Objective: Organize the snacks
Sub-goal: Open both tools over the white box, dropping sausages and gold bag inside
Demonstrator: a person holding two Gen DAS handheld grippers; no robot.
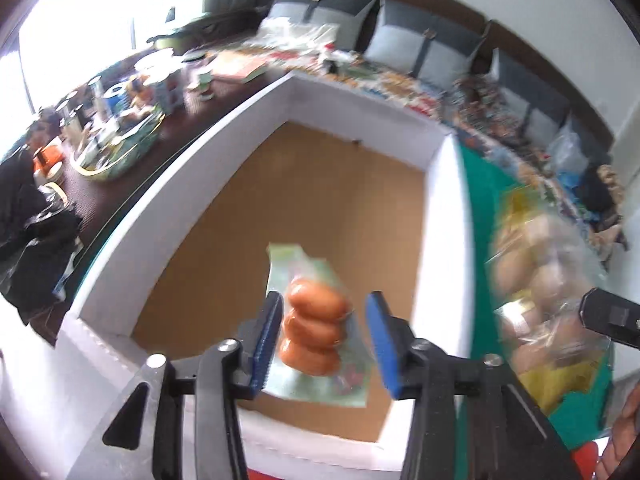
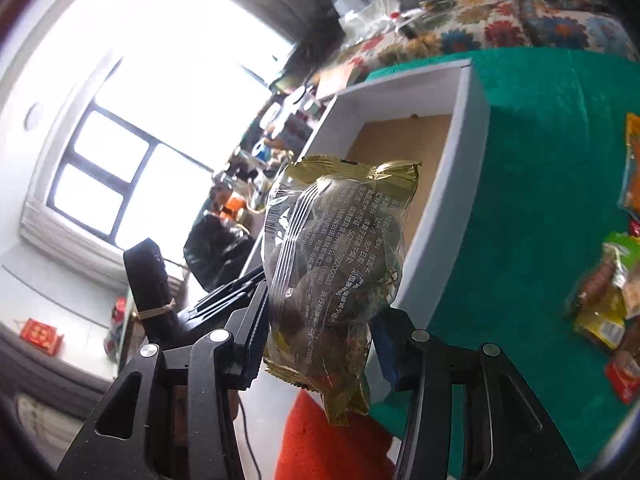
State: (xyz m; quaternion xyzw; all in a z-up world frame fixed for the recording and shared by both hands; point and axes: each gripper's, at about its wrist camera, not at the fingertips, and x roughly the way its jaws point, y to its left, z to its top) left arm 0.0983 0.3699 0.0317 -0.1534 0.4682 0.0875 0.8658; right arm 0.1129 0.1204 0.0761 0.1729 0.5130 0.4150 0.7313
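A white box (image 1: 224, 128) with a brown floor stands on a green cloth (image 1: 480, 184). My left gripper (image 1: 320, 336) hangs over the box, jaws open. A pale green pack of three sausages (image 1: 314, 328) sits between and below the fingers, over the box floor; I cannot tell whether it touches them. My right gripper (image 2: 320, 312) is shut on a gold and clear snack bag (image 2: 336, 256), held up beside the box (image 2: 472, 128). That bag also shows blurred at the right in the left wrist view (image 1: 548, 300).
More snack packs (image 2: 608, 304) lie on the green cloth (image 2: 540, 200) to the right. A dark table (image 1: 132, 128) with cups and a basket stands left of the box. A sofa with grey cushions (image 1: 400, 32) and a flowered cover runs behind.
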